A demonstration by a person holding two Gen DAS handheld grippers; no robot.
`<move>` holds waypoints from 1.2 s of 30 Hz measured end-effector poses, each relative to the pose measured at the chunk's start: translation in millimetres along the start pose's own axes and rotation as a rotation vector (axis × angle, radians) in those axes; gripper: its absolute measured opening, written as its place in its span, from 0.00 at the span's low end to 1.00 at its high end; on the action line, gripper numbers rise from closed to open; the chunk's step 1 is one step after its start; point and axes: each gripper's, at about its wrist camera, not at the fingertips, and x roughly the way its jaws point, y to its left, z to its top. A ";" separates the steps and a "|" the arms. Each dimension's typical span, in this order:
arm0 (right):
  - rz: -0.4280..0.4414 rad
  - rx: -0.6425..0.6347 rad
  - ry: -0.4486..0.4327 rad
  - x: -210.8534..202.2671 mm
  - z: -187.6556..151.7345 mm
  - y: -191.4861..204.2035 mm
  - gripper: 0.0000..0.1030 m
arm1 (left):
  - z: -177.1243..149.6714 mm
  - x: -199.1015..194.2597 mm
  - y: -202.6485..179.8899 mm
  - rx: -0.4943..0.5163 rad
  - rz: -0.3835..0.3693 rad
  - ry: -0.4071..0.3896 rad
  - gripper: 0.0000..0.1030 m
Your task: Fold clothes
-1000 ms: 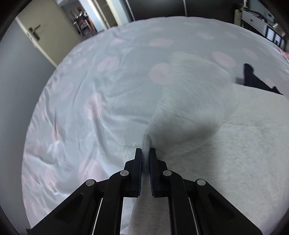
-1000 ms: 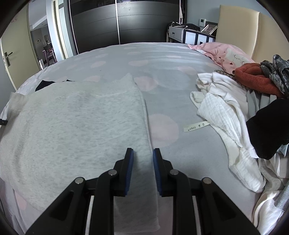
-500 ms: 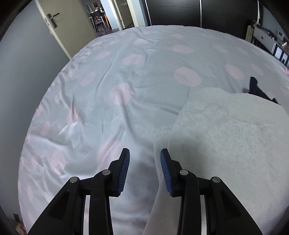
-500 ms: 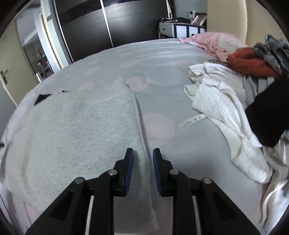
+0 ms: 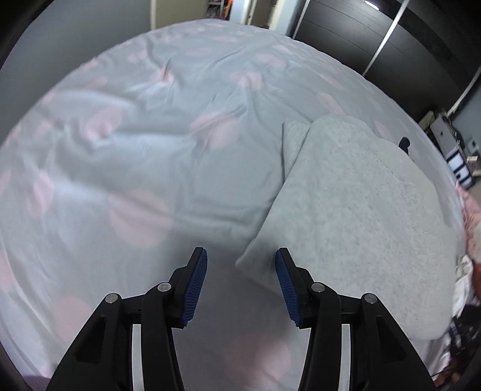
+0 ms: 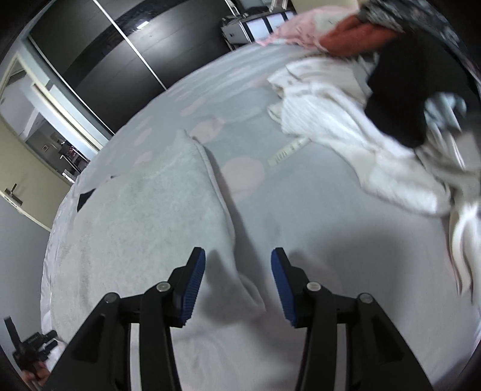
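A light grey fleecy garment [image 5: 360, 216] lies folded flat on the bed; it also shows in the right wrist view [image 6: 144, 228]. My left gripper [image 5: 242, 284] is open and empty, with the garment's near left corner just ahead between its jaws. My right gripper [image 6: 237, 287] is open and empty, straddling the garment's right edge near its front corner.
The bed has a grey sheet with pink dots [image 5: 135, 144]. A pile of unfolded clothes lies at the right: white [image 6: 345, 120], black [image 6: 402, 90], rust-red [image 6: 357, 33] and pink [image 6: 300, 28] pieces. A small label strip [image 6: 288, 150] lies on the sheet. A dark wardrobe [image 6: 126, 54] stands behind.
My left gripper let go of the garment's fold and opened wide. My right gripper opened wider. Both views have swung and dropped closer to the garment's front corners.
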 end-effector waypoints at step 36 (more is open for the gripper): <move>0.366 0.504 0.155 43.9 -44.4 -40.6 0.56 | -0.7 50.0 -26.9 -0.307 -0.148 0.094 0.48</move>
